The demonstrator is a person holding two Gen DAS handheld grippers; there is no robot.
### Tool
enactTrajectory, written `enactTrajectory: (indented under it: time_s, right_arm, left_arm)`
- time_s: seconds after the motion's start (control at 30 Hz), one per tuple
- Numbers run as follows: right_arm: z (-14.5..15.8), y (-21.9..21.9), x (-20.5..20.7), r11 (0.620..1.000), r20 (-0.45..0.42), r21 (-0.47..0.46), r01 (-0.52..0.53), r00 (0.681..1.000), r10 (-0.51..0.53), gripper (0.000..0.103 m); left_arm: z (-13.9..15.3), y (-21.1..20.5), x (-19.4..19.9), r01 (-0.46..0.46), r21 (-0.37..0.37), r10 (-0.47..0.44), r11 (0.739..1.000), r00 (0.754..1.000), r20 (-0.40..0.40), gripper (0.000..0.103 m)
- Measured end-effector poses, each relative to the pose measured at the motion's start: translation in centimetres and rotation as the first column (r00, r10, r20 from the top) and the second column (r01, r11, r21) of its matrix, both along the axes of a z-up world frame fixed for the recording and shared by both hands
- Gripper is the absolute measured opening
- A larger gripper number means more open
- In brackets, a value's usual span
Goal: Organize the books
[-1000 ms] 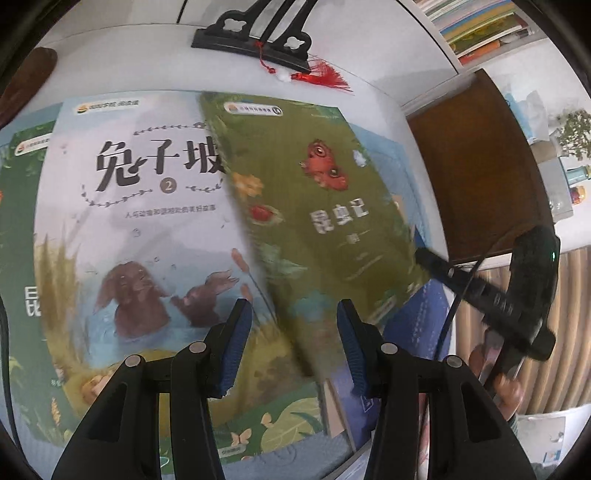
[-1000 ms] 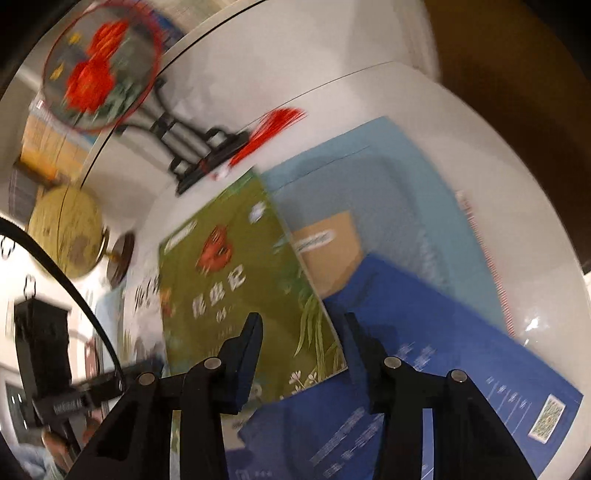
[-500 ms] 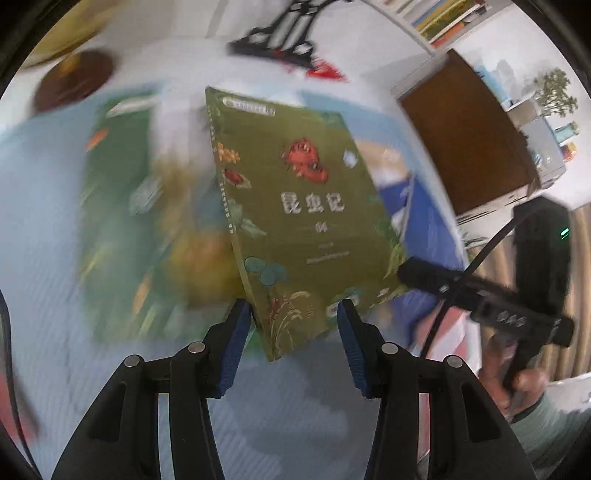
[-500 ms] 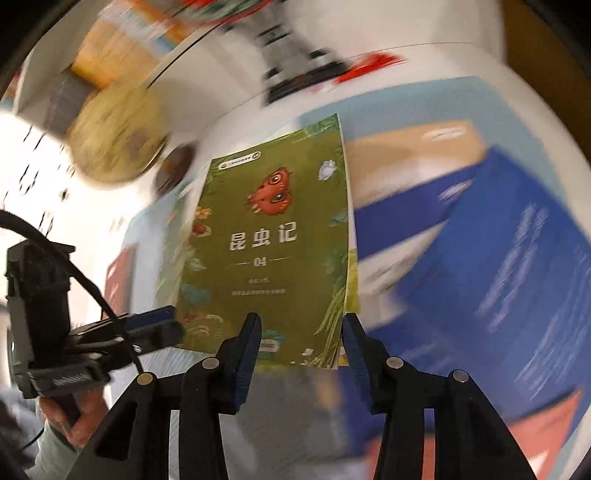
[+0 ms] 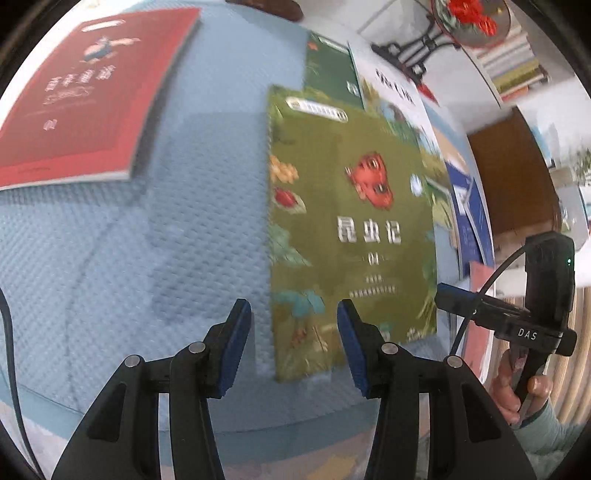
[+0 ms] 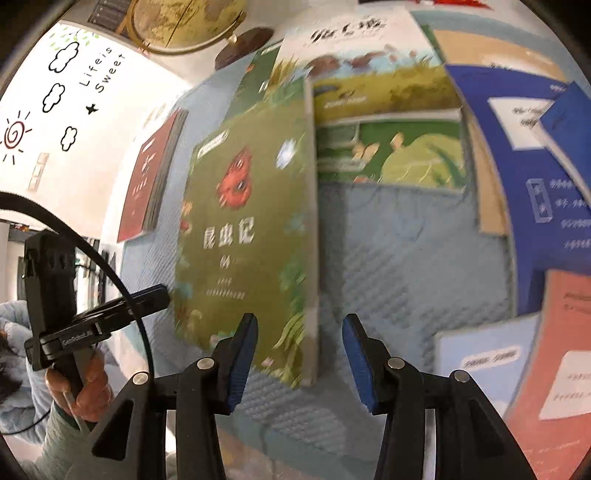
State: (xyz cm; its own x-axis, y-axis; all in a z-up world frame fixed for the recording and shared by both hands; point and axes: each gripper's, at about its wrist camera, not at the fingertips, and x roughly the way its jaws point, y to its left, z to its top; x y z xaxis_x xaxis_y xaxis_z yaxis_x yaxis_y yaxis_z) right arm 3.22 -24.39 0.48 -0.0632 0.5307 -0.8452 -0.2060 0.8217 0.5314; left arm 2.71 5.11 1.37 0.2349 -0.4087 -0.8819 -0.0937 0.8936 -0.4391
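Observation:
An olive-green book with a red insect on its cover (image 5: 351,229) is lifted above the blue mat (image 5: 166,240), held flat by its two side edges. My left gripper (image 5: 291,336) stands wide around the book's left edge; it shows in the right wrist view (image 6: 147,295) touching that edge. My right gripper (image 6: 299,350) stands wide around the book's (image 6: 247,240) right edge; it shows in the left wrist view (image 5: 448,295). A red book (image 5: 88,92) lies on the mat at the far left.
A white-and-green rabbit book (image 6: 369,74) and a dark green book (image 5: 332,74) lie behind the lifted one. Blue books (image 6: 535,166), a light blue one (image 6: 480,362) and a salmon one (image 6: 561,369) lie to the right. A globe (image 6: 184,18) and a fan stand (image 5: 424,48) are at the back.
Both grippers have carried the olive-green book leftward, off the pile of books and over the bare blue mat. The red book has come into view at the left.

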Motion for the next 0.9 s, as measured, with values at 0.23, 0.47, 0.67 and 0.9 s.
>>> enactTrajectory:
  time_s: [0.23, 0.47, 0.67, 0.9]
  right_arm:
    - [0.0, 1.5, 0.2, 0.997, 0.080, -0.069, -0.025, 0.996, 0.030, 0.040]
    - [-0.7, 2.8, -0.8, 0.995, 0.115, -0.096, -0.026, 0.993, 0.037, 0.036]
    - [-1.0, 3.6, -0.4, 0.994, 0.096, -0.107, 0.004, 0.995, 0.006, 0.037]
    - [-1.4, 3.8, -0.1, 0.997, 0.006, -0.028, 0.074, 0.997, -0.074, 0.037]
  left_arm:
    - [-0.9, -0.7, 0.3, 0.011, 0.015, -0.012, 1.000, 1.000, 0.020, 0.045]
    - [-1.0, 0.0, -0.1, 0.002, -0.043, 0.000, 0.999, 0.999, 0.034, 0.045]
    - [-1.1, -0.8, -0.3, 0.045, -0.082, -0.041, 0.996, 0.998, 0.045, 0.045]
    - [2.2, 2.6, -1.0, 0.074, -0.341, -0.019, 0.937, 0.987, 0.161, 0.045]
